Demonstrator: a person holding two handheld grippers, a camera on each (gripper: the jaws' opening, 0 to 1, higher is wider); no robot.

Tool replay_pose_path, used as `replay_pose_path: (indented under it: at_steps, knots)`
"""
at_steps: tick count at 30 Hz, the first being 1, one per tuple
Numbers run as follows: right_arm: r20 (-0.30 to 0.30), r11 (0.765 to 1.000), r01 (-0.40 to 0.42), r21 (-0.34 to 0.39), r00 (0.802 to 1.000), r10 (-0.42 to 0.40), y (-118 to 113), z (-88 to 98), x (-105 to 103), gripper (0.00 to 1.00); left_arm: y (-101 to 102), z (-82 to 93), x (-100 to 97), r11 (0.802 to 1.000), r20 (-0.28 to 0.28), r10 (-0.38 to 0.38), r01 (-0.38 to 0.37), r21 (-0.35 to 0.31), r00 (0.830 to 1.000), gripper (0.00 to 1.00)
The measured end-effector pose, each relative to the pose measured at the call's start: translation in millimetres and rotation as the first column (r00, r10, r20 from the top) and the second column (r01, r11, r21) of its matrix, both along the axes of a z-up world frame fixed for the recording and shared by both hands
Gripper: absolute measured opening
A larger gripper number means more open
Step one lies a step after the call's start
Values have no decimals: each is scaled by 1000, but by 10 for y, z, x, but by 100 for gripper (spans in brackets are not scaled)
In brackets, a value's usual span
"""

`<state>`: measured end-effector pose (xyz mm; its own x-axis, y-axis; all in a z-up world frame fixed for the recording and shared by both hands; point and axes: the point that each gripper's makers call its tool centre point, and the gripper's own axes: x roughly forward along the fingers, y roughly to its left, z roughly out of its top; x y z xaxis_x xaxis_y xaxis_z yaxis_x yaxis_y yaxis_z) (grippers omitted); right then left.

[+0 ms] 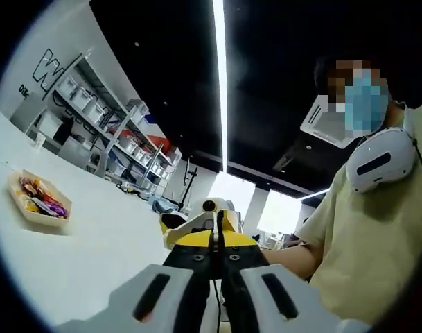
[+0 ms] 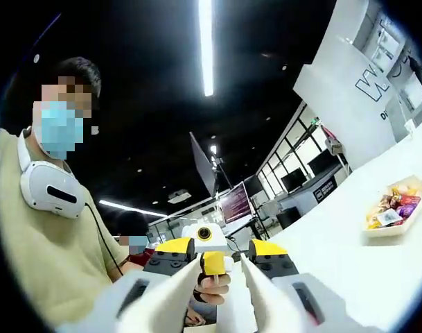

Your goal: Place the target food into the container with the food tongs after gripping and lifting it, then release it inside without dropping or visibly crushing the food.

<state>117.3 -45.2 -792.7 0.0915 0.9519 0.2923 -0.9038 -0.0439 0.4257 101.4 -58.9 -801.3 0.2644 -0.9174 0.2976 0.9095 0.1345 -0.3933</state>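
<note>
A white table (image 1: 93, 243) runs under a dark ceiling with strip lights. In the left gripper view, the left gripper (image 1: 217, 291) rises at bottom centre, clenched with nothing between its jaws. In the right gripper view, the right gripper (image 2: 221, 295) stands released, jaws apart. The container (image 1: 39, 200) of wrapped food sits at that table's left edge, right edge (image 2: 396, 208) in the right gripper view. A person (image 2: 37, 236) in a yellow shirt stands behind.

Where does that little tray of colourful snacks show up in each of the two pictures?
Left gripper view: the snack tray lies at the left on the white table.
Right gripper view: the snack tray sits at the far right on the table.
Shared landmark: the wall with big black lettering.
</note>
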Motion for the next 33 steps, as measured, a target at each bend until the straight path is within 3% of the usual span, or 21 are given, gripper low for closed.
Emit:
replay_pose_path:
  at_steps: [8, 16, 33]
  knots:
    - [8, 1000, 10, -23, 1000, -9, -25, -58, 12, 28, 129, 65, 53, 998, -10, 33, -33, -50, 999, 0]
    - [13, 999, 27, -38, 1000, -27, -114, -99, 49, 28, 218, 80, 65, 998, 14, 56, -56, -28, 998, 0]
    - [144, 988, 32, -151, 990, -10, -284, -138, 78, 26, 301, 39, 25, 998, 47, 48, -50, 34, 998, 0]
